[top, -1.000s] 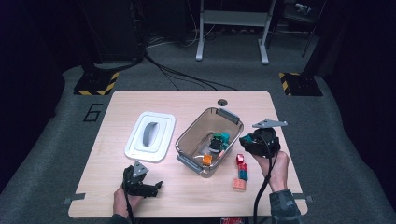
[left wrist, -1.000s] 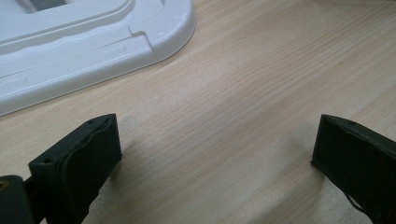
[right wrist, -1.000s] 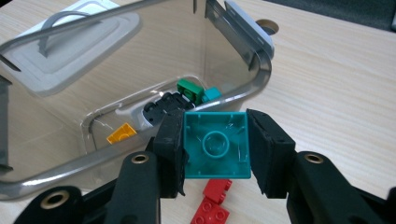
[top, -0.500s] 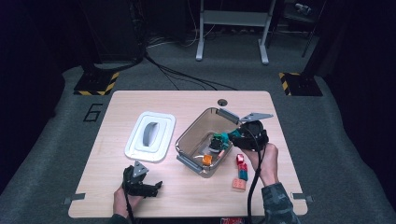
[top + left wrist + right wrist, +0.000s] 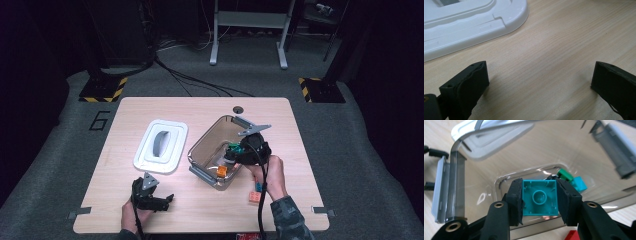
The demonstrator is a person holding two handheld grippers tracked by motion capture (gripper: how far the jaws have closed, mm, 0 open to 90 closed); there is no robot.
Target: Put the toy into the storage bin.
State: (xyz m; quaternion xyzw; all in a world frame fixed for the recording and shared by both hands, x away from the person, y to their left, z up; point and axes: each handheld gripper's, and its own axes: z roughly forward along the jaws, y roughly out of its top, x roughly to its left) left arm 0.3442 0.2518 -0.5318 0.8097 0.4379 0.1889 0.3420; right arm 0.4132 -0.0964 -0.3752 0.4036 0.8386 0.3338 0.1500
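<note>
Right gripper view: the right gripper (image 5: pixel 539 197) has its two black fingers (image 5: pixel 514 197) clamped on a square teal plastic brick (image 5: pixel 539 197), held between them above the clear smoky plastic bin (image 5: pixel 456 180). The left gripper (image 5: pixel 540 82) rests with fingers spread wide on the pale wooden table (image 5: pixel 554 42), a white plastic lid (image 5: pixel 471 22) just beyond them.

left gripper (image 5: pixel 161 200) low by the table's near edge, jaws spread wide | right gripper (image 5: pixel 539 199) tipped down toward the right side, jaws clamped, hand (image 5: pixel 270 172) behind
</note>
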